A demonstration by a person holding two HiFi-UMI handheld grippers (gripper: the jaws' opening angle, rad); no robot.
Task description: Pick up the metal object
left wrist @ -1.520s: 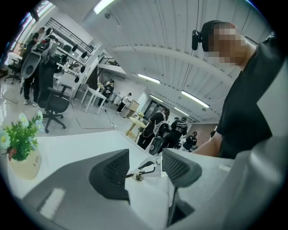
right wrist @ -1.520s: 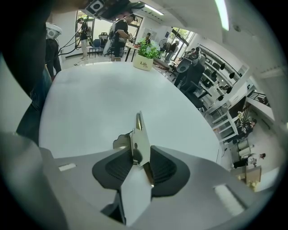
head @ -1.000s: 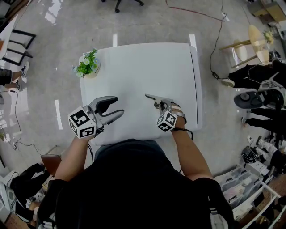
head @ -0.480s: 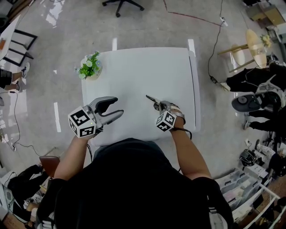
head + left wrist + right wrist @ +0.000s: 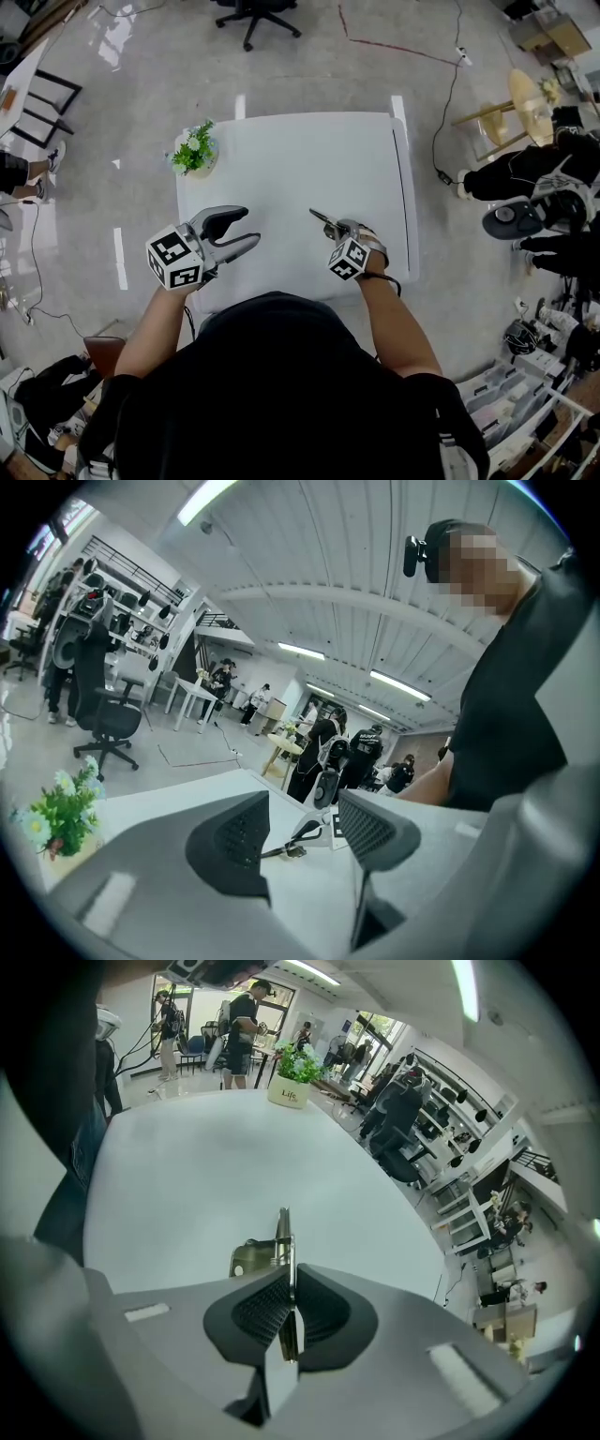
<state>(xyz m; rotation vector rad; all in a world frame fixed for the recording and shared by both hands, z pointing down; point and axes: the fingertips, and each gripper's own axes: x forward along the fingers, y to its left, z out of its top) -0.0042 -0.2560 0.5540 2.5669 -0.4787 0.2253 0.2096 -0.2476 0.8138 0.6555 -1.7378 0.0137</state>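
White table point(image 5: 309, 159), green plant point(image 5: 194, 150), silvery-grey metal object point(image 5: 323, 221); left hand-held gripper point(image 5: 249, 227) grey, its cube point(image 5: 175, 260) black-and-white-patterned.

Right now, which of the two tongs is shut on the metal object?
The right tongs, clamped on the thin metal object. The left tongs stand open with nothing between them.

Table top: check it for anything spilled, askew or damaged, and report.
Nothing stands out. The white table is clean, and the potted plant stands upright at its far left corner. The metal object is clamped edge-on in the right gripper's jaws. The left gripper is open, with nothing between its jaws.
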